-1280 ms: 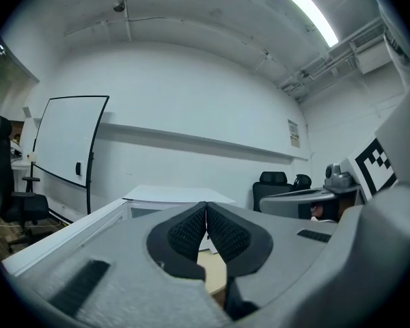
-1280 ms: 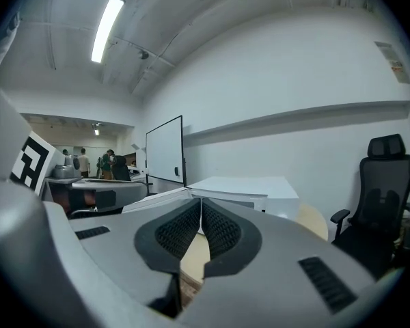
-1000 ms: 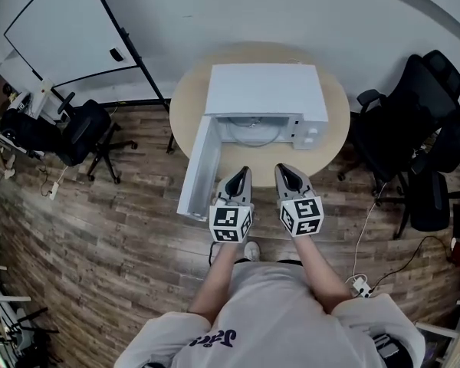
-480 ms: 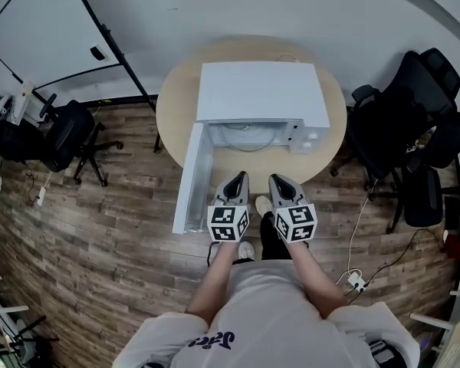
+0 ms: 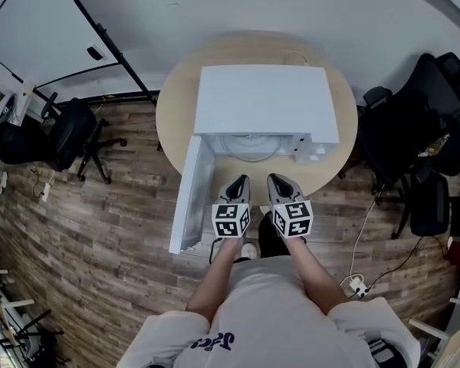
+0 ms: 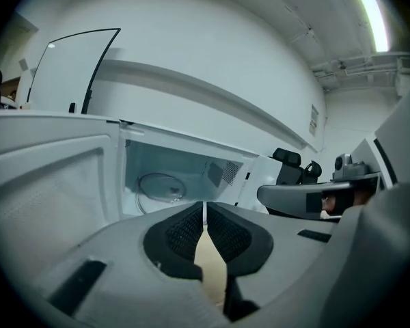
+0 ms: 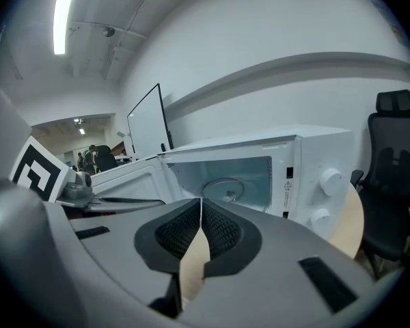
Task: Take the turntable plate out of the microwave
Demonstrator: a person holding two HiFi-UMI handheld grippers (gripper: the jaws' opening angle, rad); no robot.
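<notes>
A white microwave (image 5: pixel 264 102) stands on a round wooden table (image 5: pixel 176 106), its door (image 5: pixel 188 194) swung open toward me on the left. Inside lies the clear glass turntable plate (image 5: pixel 249 146), also seen as turntable plate (image 6: pixel 160 186) and turntable plate (image 7: pixel 225 186). My left gripper (image 5: pixel 239 181) and right gripper (image 5: pixel 276 179) hang side by side in front of the open cavity, short of it, both shut and holding nothing. The left gripper's (image 6: pixel 205 207) jaws meet tip to tip, as do the right gripper's (image 7: pixel 201 207).
Black office chairs (image 5: pixel 414 129) stand right of the table, another chair (image 5: pixel 65 133) to the left. A whiteboard (image 5: pixel 38 29) leans at the back left. Cables and a power strip (image 5: pixel 358 285) lie on the wood floor. The microwave knobs (image 7: pixel 328 197) face me on its right.
Both grippers have dropped lower and drawn closer together in front of the microwave opening. The view has shifted so the microwave sits lower and nearer in the head view.
</notes>
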